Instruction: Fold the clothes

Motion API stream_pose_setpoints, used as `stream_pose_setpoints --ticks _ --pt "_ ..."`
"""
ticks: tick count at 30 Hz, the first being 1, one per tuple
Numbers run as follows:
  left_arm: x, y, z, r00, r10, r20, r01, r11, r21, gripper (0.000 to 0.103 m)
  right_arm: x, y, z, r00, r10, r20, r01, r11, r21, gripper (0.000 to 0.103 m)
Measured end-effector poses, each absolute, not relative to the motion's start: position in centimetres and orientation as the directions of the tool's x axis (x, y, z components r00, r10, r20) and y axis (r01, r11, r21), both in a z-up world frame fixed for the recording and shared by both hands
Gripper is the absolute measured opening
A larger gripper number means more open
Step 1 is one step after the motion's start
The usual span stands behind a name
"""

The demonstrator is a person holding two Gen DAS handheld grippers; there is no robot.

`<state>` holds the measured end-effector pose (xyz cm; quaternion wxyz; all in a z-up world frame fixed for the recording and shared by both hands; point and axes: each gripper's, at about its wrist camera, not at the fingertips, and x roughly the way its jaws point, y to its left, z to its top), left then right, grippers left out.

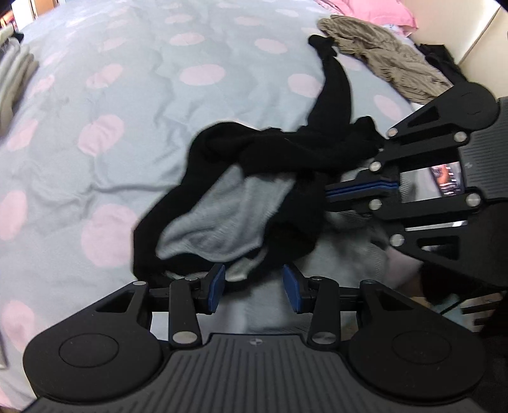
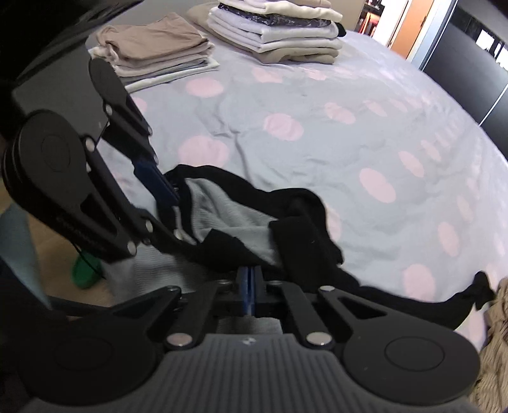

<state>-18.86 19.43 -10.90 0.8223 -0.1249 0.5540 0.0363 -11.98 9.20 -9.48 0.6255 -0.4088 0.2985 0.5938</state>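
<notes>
Two grippers work at the near edge of a bed (image 1: 95, 95), both at a black garment (image 1: 254, 149) with a pale grey lining (image 1: 219, 222). The left gripper (image 1: 254, 286) has its blue pads (image 1: 217, 290) spread apart; black cloth and a bit of the grey lining lie just ahead of them and sag into the gap, but nothing is pinched between them. The right gripper (image 2: 249, 292) has its blue pads pressed together, and black cloth bunches right at their tips, so it seems to be gripping the garment's edge. In the left wrist view the same gripper (image 1: 362, 190) comes in from the right, pads together, its tips buried in the cloth.

The garment is bunched and partly lifted between the two tools, lining turned outward. One long thin black part (image 1: 333, 82) trails away across the bedspread toward a knotted end (image 1: 322, 44), which lies touching a crumpled brown garment (image 1: 387, 60). The bedspread is light blue-grey with pink dots. A pink pillow (image 1: 381, 9) sits beyond the brown garment.

At the far side of the bed, in the right wrist view, stand two piles of folded clothes: a beige pile (image 2: 155, 47) and a taller pale pile (image 2: 279, 28), just beside each other. Something green (image 2: 84, 273) shows on the floor beside the bed; I cannot make out what it is.
</notes>
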Motion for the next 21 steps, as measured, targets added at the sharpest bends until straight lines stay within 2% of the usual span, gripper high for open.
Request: stream_pose_setpoints --ticks 10,18,21 --pt "-20.8 18.4 -11.5 0.417 -0.221 -0.881 -0.279 0.892 -0.356 0.038 -15.0 6.5 -9.7 0.022 0.452 -0.892 -0.993 -0.094 -0.072 0.001" --pt "-21.7 18.9 -13.8 0.417 -0.288 -0.862 -0.424 0.777 -0.465 0.038 -16.7 4.7 -9.6 -0.070 0.448 -0.891 -0.992 -0.129 0.013 0.001" --pt "-21.8 19.2 -15.0 0.416 -0.310 -0.855 -0.479 0.724 -0.496 0.034 -16.8 4.4 -9.2 -0.112 0.460 -0.881 -0.988 -0.142 0.052 0.001"
